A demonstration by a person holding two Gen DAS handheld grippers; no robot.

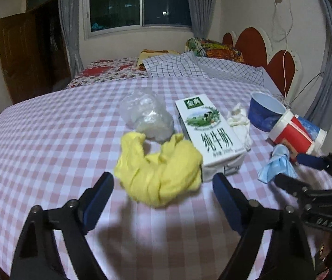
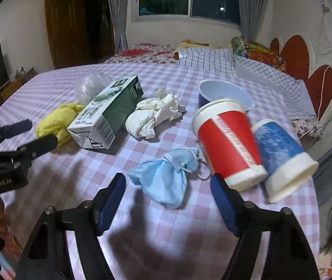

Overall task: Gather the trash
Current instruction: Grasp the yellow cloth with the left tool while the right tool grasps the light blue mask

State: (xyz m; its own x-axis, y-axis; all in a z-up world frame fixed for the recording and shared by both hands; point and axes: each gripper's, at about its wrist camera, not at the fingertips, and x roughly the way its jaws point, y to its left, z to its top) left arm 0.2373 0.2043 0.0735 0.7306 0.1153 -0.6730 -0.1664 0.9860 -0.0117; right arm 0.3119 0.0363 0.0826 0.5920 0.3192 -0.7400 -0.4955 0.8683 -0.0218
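Observation:
Trash lies on a pink checked bedsheet (image 1: 49, 140). In the left wrist view my left gripper (image 1: 163, 182) stands open, its tips on either side of a crumpled yellow cloth (image 1: 158, 168) without pressing it. Behind that are a clear plastic bag (image 1: 147, 116) and a milk carton (image 1: 212, 130) on its side. In the right wrist view my right gripper (image 2: 167, 182) is open around a balled blue face mask (image 2: 166, 177), not touching it. A red paper cup (image 2: 229, 144) and a blue paper cup (image 2: 282, 154) lie tipped just right of the mask.
A wad of white tissue (image 2: 154, 116) and a dark blue bowl (image 2: 224, 91) sit behind the mask. Checked pillows (image 1: 189, 67) and a red headboard (image 1: 254, 44) lie beyond. The bed's right edge (image 2: 315, 186) runs close past the cups.

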